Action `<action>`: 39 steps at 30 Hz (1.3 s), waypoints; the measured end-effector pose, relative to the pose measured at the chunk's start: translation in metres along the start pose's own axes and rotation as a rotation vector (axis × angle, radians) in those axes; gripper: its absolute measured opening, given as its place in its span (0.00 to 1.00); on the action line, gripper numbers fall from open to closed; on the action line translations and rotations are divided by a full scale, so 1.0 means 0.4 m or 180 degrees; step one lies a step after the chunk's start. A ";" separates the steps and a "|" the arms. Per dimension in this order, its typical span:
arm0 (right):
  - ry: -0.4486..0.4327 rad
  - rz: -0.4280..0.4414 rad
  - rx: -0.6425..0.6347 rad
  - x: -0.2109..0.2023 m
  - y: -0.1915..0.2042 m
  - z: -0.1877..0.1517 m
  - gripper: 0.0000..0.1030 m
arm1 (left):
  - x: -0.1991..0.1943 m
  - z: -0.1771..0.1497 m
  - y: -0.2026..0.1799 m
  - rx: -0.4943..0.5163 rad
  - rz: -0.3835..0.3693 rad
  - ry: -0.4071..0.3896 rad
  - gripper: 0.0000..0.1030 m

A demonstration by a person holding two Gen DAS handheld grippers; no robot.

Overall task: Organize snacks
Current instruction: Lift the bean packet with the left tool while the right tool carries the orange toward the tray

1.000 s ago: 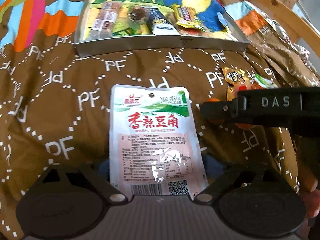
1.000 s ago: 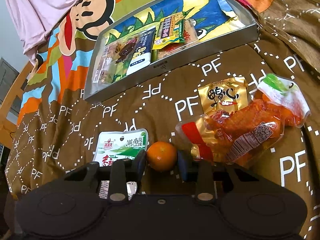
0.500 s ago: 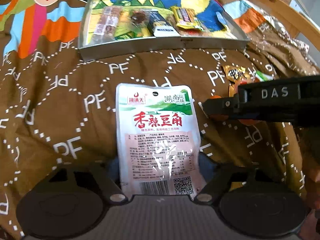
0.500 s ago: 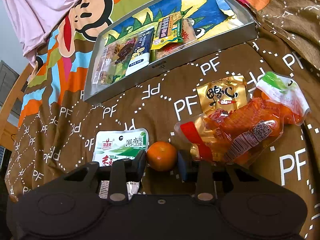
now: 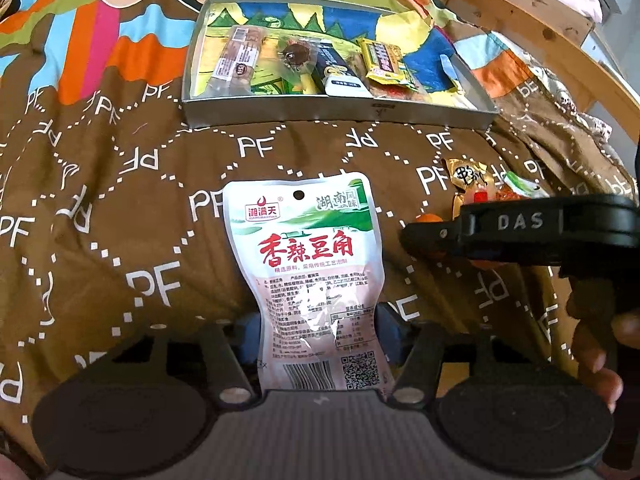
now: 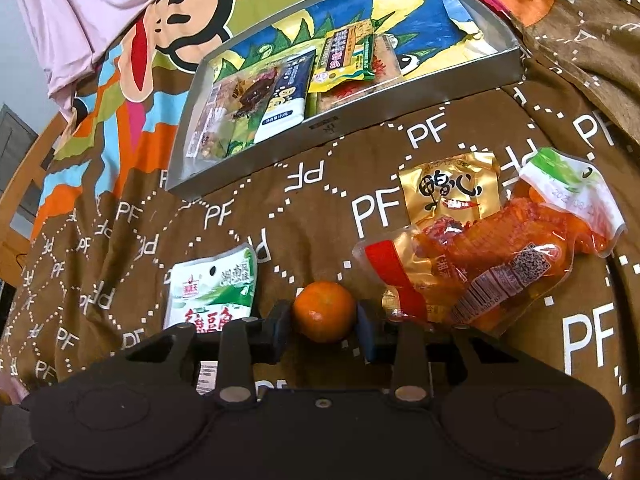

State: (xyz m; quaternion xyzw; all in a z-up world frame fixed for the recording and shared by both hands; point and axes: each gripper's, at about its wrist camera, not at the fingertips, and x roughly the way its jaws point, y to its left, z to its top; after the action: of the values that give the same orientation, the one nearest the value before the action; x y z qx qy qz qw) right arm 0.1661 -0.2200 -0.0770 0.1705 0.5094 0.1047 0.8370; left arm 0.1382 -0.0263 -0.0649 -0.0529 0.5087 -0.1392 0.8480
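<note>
A white snack packet [image 5: 308,248] with red characters and a green top lies lengthwise between my left gripper's [image 5: 318,332] fingers. The jaws are closing and the blue pads [image 5: 248,332] pinch its lower half. The right wrist view shows the same packet [image 6: 212,288] at lower left. A small orange [image 6: 324,312] sits on the brown cloth between the pads of my right gripper [image 6: 324,330], whose jaws are opening slightly while still touching it. A shallow metal tray [image 5: 340,110] further back holds several wrapped snacks.
A gold packet [image 6: 450,192] and a clear packet of orange-red strips [image 6: 500,268] lie right of the orange. The right gripper's black finger [image 5: 520,228] and a hand [image 5: 600,368] cross the left view's right side. A wooden frame [image 5: 540,20] borders the far right.
My left gripper's jaws have closed in on the white packet, squeezing its lower part, and the packet's top has lifted a little. The right gripper and the orange have stayed in place.
</note>
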 end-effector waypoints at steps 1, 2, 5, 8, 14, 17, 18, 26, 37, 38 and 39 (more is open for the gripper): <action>0.0001 -0.0007 -0.0018 0.002 0.002 -0.001 0.39 | -0.003 0.000 0.003 -0.0028 -0.0018 -0.0016 0.59; 0.0001 -0.0010 -0.0037 0.004 0.004 -0.001 0.39 | -0.006 -0.001 0.006 -0.0055 -0.0040 -0.0035 0.59; 0.0000 -0.0063 -0.0180 0.003 0.016 -0.004 0.38 | -0.016 -0.002 0.015 -0.0129 -0.0097 -0.0090 0.58; -0.0037 -0.0171 -0.0498 -0.002 0.044 -0.016 0.35 | -0.023 -0.002 0.018 -0.0170 -0.0110 -0.0137 0.58; -0.0275 -0.0364 -0.1043 -0.026 0.097 -0.040 0.34 | -0.038 -0.005 0.017 -0.0203 -0.0115 -0.0246 0.58; -0.0481 -0.0428 -0.1134 -0.057 0.104 -0.042 0.34 | -0.055 -0.005 0.024 -0.0263 -0.0168 -0.0330 0.58; -0.0572 -0.0470 -0.1164 -0.069 0.106 -0.044 0.34 | -0.060 -0.005 0.026 -0.0277 -0.0178 -0.0359 0.58; -0.1125 -0.0718 -0.1516 -0.116 0.129 -0.058 0.34 | -0.100 -0.001 0.004 -0.0106 -0.0082 -0.0761 0.58; -0.1528 -0.0864 -0.1698 -0.112 0.144 -0.049 0.34 | -0.101 0.082 0.012 -0.0373 -0.0160 -0.1103 0.58; -0.1545 -0.0866 -0.1700 -0.103 0.142 -0.041 0.34 | -0.097 0.095 0.015 -0.0394 -0.0176 -0.1114 0.58; -0.1556 -0.0871 -0.1701 -0.096 0.140 -0.034 0.34 | -0.093 0.111 0.017 -0.0398 -0.0166 -0.1134 0.58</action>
State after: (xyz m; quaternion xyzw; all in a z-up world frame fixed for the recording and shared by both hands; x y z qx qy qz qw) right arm 0.1364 -0.1795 -0.0291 -0.1032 0.2676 0.0773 0.9549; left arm 0.1618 -0.0115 -0.0136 -0.1424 0.3566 -0.1178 0.9158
